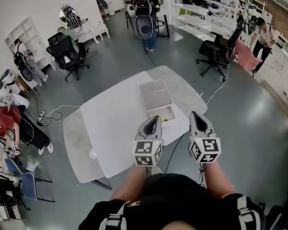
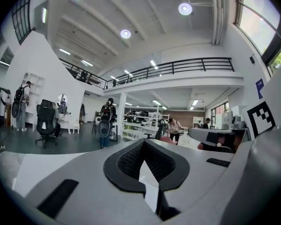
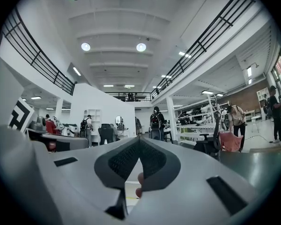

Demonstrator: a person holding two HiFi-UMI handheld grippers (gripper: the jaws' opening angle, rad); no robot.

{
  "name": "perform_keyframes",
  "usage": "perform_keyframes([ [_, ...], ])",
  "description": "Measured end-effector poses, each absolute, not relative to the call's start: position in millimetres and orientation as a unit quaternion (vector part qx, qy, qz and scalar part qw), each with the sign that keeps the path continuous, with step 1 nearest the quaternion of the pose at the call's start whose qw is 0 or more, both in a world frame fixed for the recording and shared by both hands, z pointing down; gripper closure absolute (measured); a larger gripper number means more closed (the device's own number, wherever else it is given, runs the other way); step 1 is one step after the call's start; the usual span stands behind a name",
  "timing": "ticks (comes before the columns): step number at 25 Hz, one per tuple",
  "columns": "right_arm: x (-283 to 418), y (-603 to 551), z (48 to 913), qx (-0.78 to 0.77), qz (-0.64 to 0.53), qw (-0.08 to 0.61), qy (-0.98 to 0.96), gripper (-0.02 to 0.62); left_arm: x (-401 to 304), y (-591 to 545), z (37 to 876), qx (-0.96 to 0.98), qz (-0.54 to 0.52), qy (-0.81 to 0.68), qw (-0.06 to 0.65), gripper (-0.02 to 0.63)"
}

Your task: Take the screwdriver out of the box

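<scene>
Two hand-held tools hang at lower centre of the head view, just short of a flat, pale box [image 1: 156, 95] on a smooth white table [image 1: 110, 128]. The left gripper [image 1: 156, 119] and right gripper [image 1: 196, 115] each have ribbed dark pads closed tip to tip on nothing. The screwdriver cannot be made out; presumably it lies in the box, whose near end looks open. Likely light, rigid and slick-shafted, it is best gripped by its thicker handle.

Black top [image 1: 173, 195]; white-striped shoulder straps [image 1: 114, 220]; grey left gripper [image 1: 155, 119] and right gripper [image 1: 195, 115], each with a black-and-white marker cube [image 1: 148, 153]
</scene>
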State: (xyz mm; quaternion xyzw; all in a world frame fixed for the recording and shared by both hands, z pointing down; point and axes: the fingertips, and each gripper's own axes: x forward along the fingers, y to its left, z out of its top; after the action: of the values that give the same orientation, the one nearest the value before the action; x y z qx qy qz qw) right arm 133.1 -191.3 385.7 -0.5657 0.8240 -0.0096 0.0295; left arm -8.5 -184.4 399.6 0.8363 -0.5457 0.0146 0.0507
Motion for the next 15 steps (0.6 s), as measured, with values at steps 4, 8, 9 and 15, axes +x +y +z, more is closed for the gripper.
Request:
perform_keyframes([
  [4,107.7,-240.7,384.0,-0.555,-0.014,0.022,0.831,0.583,-33.4,-230.7,400.0,0.831,0.017,-0.553,0.059,0.601],
  [8,76.1,-283.4,389.6,-0.544,-0.018,0.009,0.839,0.583,-62.8,-266.8,401.9,0.828,0.017,-0.557,0.065,0.601],
  [9,68.7,-292.8,392.7,-0.541,-0.018,0.004,0.841,0.583,-69.5,-275.2,403.8,0.827,0.016,-0.558,0.066,0.601],
  [15,36.8,-339.0,411.2,-0.518,-0.028,-0.029,0.855,0.583,-104.0,-316.0,421.1,0.811,0.022,-0.577,0.093,0.601],
])
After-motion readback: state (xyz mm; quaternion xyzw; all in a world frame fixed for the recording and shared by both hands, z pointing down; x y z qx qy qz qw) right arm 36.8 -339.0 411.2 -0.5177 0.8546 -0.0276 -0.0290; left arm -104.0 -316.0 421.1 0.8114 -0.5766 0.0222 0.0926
